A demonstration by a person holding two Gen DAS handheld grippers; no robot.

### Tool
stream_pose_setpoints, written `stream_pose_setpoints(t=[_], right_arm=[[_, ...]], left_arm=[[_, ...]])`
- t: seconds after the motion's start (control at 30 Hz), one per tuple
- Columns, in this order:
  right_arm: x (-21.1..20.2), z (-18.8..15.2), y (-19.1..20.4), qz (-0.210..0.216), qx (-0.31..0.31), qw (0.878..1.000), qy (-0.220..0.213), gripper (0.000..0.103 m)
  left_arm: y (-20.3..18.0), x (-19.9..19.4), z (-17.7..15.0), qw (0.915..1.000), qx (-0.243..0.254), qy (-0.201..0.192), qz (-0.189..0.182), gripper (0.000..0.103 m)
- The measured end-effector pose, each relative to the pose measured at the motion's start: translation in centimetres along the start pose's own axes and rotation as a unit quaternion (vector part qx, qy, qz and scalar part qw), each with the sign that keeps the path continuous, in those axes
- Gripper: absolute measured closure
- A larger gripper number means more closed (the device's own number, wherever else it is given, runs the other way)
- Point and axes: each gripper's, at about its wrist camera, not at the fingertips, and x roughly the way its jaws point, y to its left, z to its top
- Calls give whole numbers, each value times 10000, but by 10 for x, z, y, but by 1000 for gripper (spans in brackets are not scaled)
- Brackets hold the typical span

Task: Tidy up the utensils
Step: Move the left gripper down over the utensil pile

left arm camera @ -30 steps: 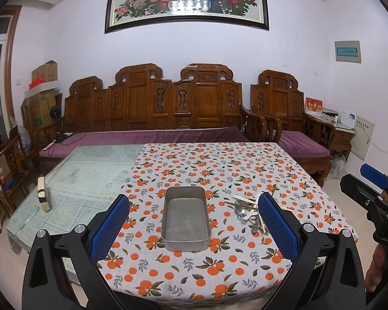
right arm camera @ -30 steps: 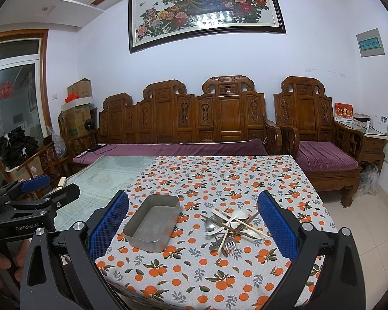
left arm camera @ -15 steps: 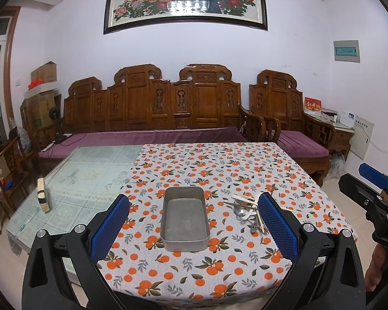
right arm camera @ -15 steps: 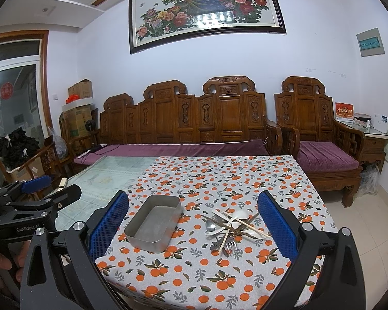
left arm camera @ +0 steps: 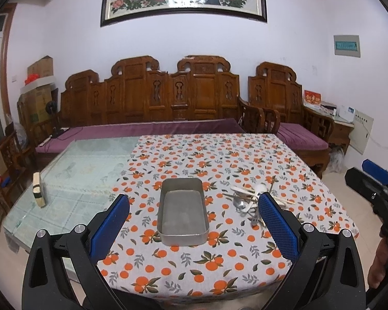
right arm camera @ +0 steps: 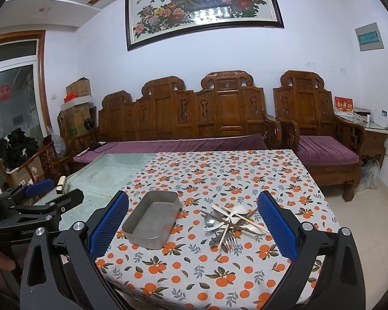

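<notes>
Nothing has visibly moved; both tongs [left arm camera: 194,219] [right arm camera: 194,219] gape empty. Right should pinch one utensil from the pile [right arm camera: 230,222], then tray [right arm camera: 152,218].

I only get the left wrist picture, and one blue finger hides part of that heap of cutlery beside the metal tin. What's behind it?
Observer: In the right wrist view, a metal fork lies at the near end of the cutlery pile, tines toward the camera.
Operator: And the other gripper? I see only a bit of it at my right edge.
Observer: The right gripper is open, with nothing between its fingers, and it faces the pile.
Operator: Is that wall picture just flowers?
Observer: No. The painting shows a whole peacock among the flowers, which your view crops.
</notes>
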Motion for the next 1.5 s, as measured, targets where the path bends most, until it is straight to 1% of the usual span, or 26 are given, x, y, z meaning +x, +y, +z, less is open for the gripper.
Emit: stream_pose_setpoints(t=[0.27, 0.4, 0.5, 0.6, 0.7, 0.83, 0.93, 1.07, 1.2, 1.33, 1.4, 1.47, 1.5], right_arm=[[23, -7, -21, 133, 26, 9998, 154, 3], [42, -5, -33, 172, 0, 9997, 186, 3], [61, -3, -45, 115, -51, 9996, 244, 3], [84, -1, -61, 134, 12, 9989, 452, 6], [104, 0, -77, 238, 164, 9973, 679, 12], [128, -3, -93, 47, 16, 9965, 834, 16], [145, -14, -105, -4, -59, 9948, 1020, 20], [162, -31, -118, -120, -176, 9912, 1305, 24], [182, -58, -136, -234, -149, 9855, 1673, 32], [194, -75, -152, -236, -79, 9820, 1870, 39], [200, -82, -158, -225, -29, 9804, 1957, 40], [204, -86, -164, -223, 8, 9792, 2019, 40], [203, -87, -165, -240, 17, 9785, 2047, 40]], left_arm=[[-1, 30, -13, 9992, 53, 319, -235, 7], [-3, 45, -15, 9987, 130, 412, -270, 7], [-4, 57, -18, 9981, 166, 511, -304, 7], [-7, 72, -21, 9970, 270, 627, -372, 7], [-8, 84, -23, 9959, 264, 742, -435, 7], [-11, 99, -23, 9941, 322, 886, -544, 7], [-15, 113, -24, 9926, 410, 987, -582, 7], [-24, 132, -26, 9894, 451, 1085, -853, 7], [-42, 154, -30, 9849, 473, 1230, -1125, 7], [-63, 182, -39, 9793, 554, 1449, -1298, 7], [-73, 192, -43, 9773, 623, 1533, -1322, 9], [-83, 204, -46, 9736, 680, 1643, -1428, 17], [-87, 209, -48, 9721, 692, 1695, -1470, 18]])
